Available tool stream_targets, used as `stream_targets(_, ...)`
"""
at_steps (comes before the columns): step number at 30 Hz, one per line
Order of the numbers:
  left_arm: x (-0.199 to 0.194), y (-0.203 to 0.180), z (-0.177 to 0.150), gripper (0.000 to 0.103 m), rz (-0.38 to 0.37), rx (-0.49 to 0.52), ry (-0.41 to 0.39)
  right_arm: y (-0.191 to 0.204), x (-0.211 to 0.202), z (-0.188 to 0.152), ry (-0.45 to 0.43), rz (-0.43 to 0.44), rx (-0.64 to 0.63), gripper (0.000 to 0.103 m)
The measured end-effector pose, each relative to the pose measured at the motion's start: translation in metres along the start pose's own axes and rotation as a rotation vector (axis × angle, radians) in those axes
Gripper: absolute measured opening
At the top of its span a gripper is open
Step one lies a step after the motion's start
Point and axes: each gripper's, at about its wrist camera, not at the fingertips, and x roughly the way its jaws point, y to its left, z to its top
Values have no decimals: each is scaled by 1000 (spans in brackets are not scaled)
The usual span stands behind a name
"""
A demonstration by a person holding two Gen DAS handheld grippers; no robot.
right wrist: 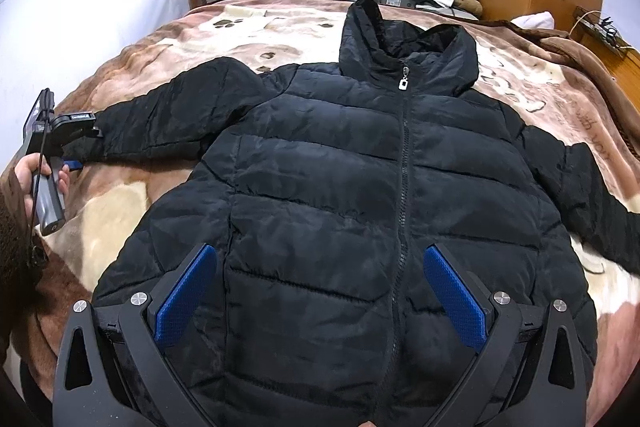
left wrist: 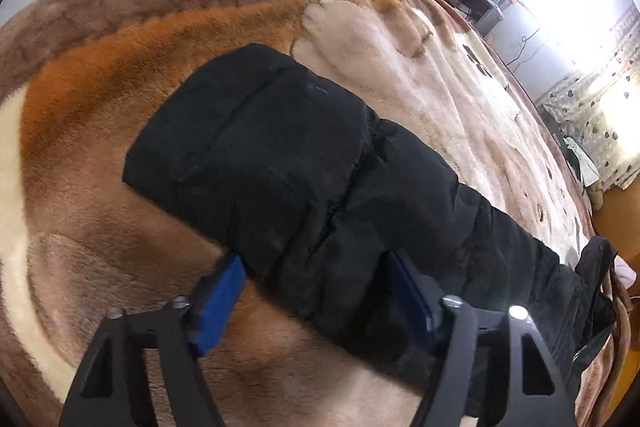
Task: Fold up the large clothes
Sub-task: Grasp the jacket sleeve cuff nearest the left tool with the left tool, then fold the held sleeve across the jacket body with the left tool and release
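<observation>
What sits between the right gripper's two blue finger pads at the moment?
In the right wrist view, the right gripper is open over the black quilted puffer jacket; the jacket's lower front and its zipper line fill the gap.

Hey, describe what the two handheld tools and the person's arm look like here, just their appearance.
Both tools have black, strut-like finger frames with cut-out openings, silver round screw heads, and blue textured pads: the left tool and the right tool match. In the right wrist view, the person's left hand is bare-skinned, grips a dark grey handle, with a thin black cable alongside and a fuzzy brown sleeve.
</observation>
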Motion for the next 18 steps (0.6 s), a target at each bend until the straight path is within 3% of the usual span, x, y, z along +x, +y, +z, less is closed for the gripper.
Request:
stream_targets(4, -9, -18, 0, 31, 5, 65, -68, 0, 5, 3, 7, 6, 4, 103)
stream_targets(6, -16, -28, 0, 21, 7, 105, -98, -2, 6, 4, 7, 6, 10, 103)
stream_targets(11, -51, -62, -6, 16, -14, 242, -230, -9, 5, 8, -7, 2, 31, 103)
stream_targets(14, -80, -104, -23, 16, -36, 406, -336, -16, 2, 10, -18, -10, 54, 103)
stream_targets(18, -104, -154, -50, 16, -90, 571, -389, -27, -1, 12, -21, -14, 86, 103)
